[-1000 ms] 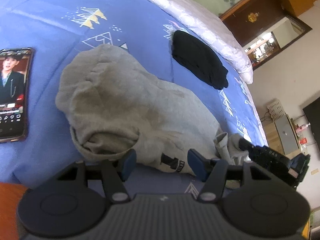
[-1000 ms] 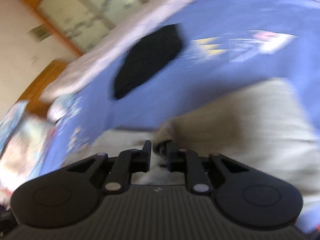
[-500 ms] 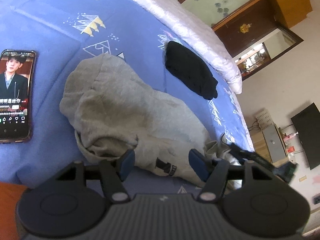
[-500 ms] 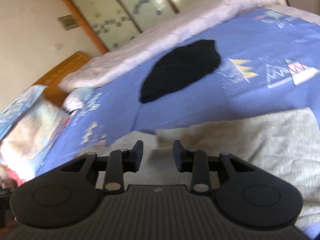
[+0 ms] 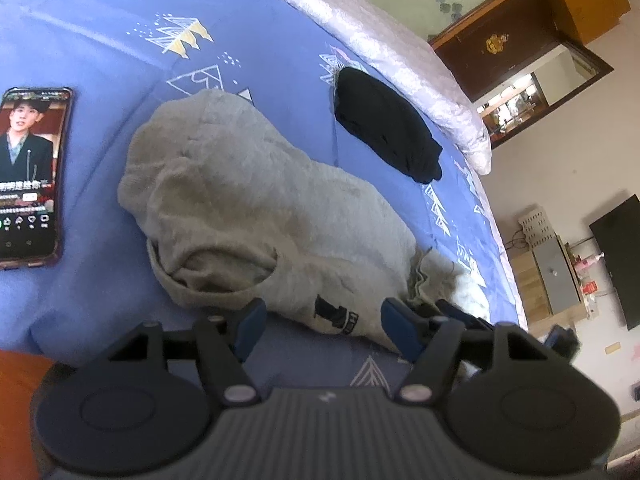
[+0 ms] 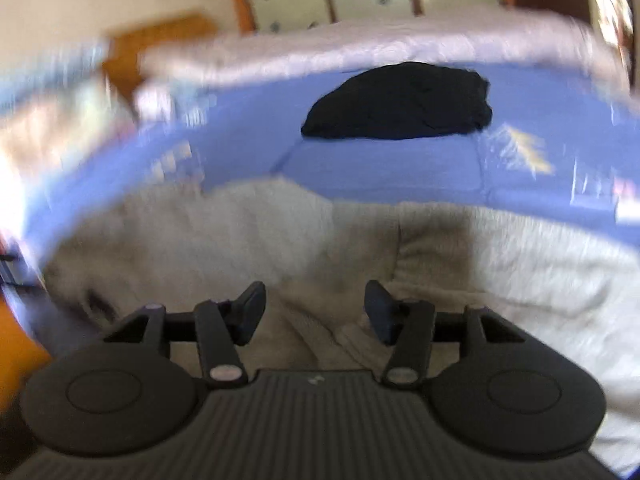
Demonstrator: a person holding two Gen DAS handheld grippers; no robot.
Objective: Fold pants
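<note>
Grey sweatpants (image 5: 256, 208) lie folded in a thick bundle on the blue bedspread (image 5: 100, 40), with a small black label near the front edge. My left gripper (image 5: 322, 326) hovers just in front of that edge, its jaws still opening, nothing pressed between them. In the blurred right wrist view the same grey pants (image 6: 460, 248) spread under my right gripper (image 6: 316, 310), whose jaws are opening wide over the cloth, pads free of it. The right gripper's dark body (image 5: 560, 336) shows at the pants' right end in the left wrist view.
A phone (image 5: 30, 176) with a lit screen lies on the bed left of the pants. A folded black garment (image 5: 384, 136) (image 6: 400, 102) sits farther back. A pale quilt (image 5: 380, 40) edges the bed. A wooden cabinet and TV stand to the right.
My right gripper let go of the grey cloth it was pinching, opened wide, rolled level and dropped closer to the pants. My left gripper opened slightly and stayed put.
</note>
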